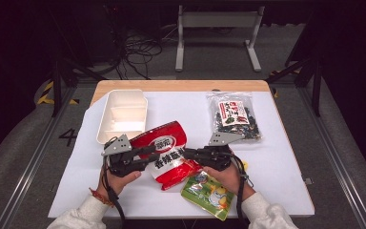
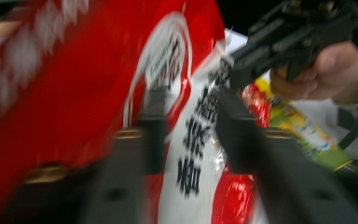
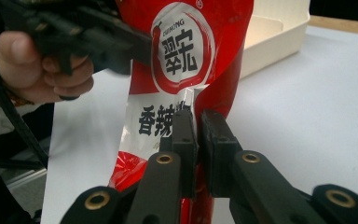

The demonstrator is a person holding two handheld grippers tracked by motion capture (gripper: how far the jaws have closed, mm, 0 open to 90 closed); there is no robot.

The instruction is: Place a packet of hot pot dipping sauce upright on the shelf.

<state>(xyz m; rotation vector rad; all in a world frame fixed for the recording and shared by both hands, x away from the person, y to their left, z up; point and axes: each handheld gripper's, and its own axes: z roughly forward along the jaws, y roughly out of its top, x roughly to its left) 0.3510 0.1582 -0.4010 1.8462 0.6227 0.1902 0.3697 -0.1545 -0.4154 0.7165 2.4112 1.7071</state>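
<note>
Red-and-white snack bag (image 1: 167, 153), crinkled, glossy

The person wears white sleeves (image 1: 83, 213) and a red-orange bracelet (image 1: 98, 197) on the left wrist, and each black gripper, left gripper (image 1: 148, 153) and right gripper (image 1: 190, 153), carries a grey three-cornered plate (image 1: 117, 144), brass-coloured screws (image 3: 164, 158) and a trailing black cable (image 1: 240, 191).
</note>
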